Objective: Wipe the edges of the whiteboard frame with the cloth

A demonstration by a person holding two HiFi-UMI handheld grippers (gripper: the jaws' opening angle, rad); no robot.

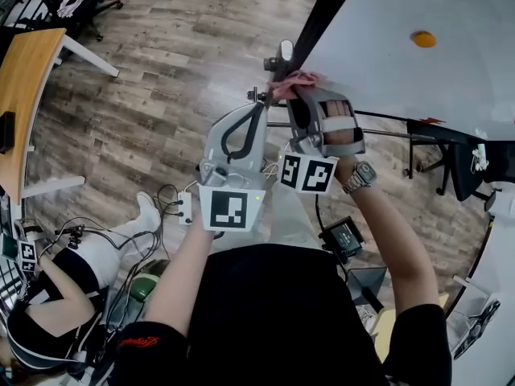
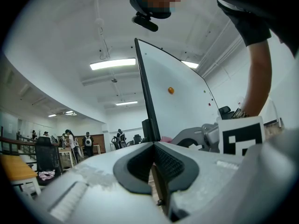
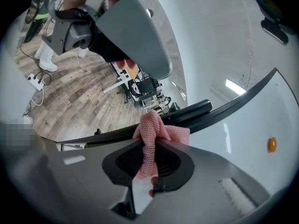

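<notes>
Wiping looks underway, with much edge probably left: the right gripper (image 3: 150, 160), clamped on the pink cloth (image 3: 158, 130), holds it at the whiteboard frame (image 3: 229, 107), while the left gripper (image 2: 153, 160) has its jaws together, empty.

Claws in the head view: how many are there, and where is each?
2. The left claw, shut and empty, sits beside the black frame; the right claw holds the pink cloth against it.
</notes>
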